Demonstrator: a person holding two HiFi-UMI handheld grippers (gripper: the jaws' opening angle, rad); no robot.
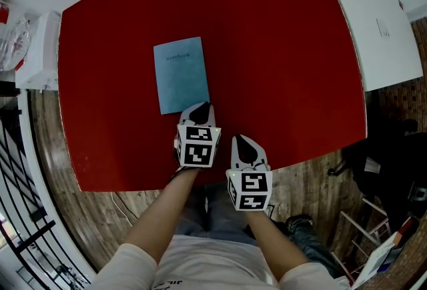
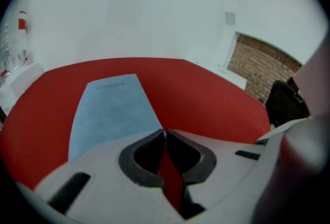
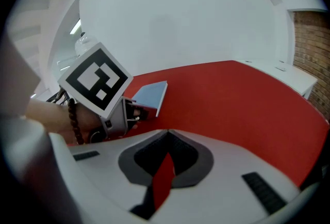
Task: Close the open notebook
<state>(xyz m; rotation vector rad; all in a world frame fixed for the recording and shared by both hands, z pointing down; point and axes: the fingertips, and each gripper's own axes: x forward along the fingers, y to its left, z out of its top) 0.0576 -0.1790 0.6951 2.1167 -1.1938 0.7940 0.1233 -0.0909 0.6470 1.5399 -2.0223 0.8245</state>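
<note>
A light blue notebook [image 1: 181, 75] lies closed and flat on the red table [image 1: 280, 55], cover up. In the left gripper view the notebook [image 2: 111, 112] reaches right up to the jaw tips. My left gripper [image 1: 198, 107] hovers at the notebook's near right corner, its jaws shut with nothing between them [image 2: 164, 131]. My right gripper [image 1: 245, 140] is at the table's near edge, to the right of the left one, jaws shut and empty [image 3: 167, 132]. From the right gripper view the notebook [image 3: 150, 95] shows behind the left gripper's marker cube [image 3: 96, 79].
White furniture [image 1: 377, 22] flanks the table at the right, and a white shelf [image 1: 37, 49] at the left. Wooden floor [image 1: 313, 179] lies below the near edge. A black chair [image 1: 383, 162] and a white rack stand at the lower right.
</note>
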